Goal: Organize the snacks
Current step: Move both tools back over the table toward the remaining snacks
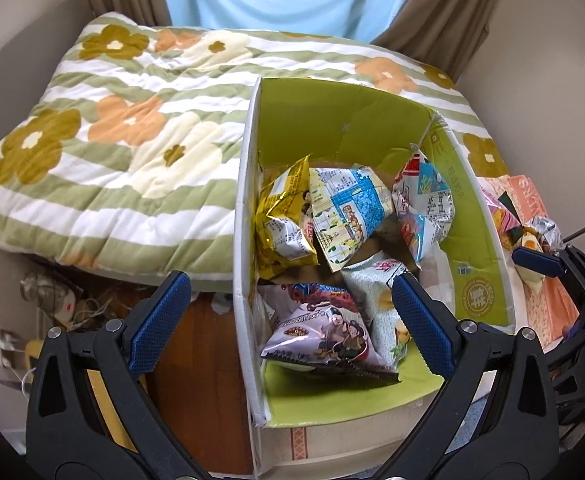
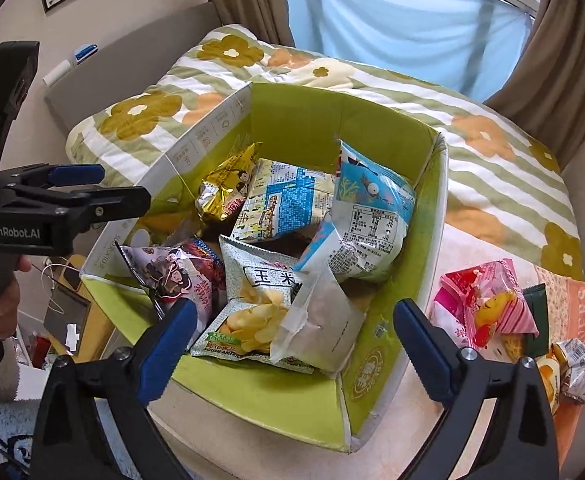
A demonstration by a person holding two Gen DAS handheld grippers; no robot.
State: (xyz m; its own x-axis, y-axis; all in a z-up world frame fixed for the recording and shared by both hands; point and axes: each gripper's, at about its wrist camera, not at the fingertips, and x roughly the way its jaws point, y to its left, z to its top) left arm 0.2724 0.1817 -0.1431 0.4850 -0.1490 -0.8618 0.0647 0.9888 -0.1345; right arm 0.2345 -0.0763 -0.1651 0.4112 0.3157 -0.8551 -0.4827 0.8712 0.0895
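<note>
**Both claws empty over the snack box**

Right gripper (image 2: 292,344): jaws spread wide, holding nothing, hovering above the near end of the open green-lined cardboard box (image 2: 292,404). Left gripper (image 1: 288,316): also wide open and empty, straddling the box's left wall.

Box holds several packets: corn-chip bag (image 2: 248,312), silver pouch (image 2: 320,320), purple cartoon bag (image 1: 320,332), gold bag (image 1: 280,220).

Loose outside, right of the box: pink foil snack packet (image 2: 480,304) and small wrapped sweets (image 2: 572,368), apparently lying on an orange box; the edge distortion makes that unclear.

Risks: crinkly foil slipping from the pads; left finger catching the wall and shifting the box.
</note>
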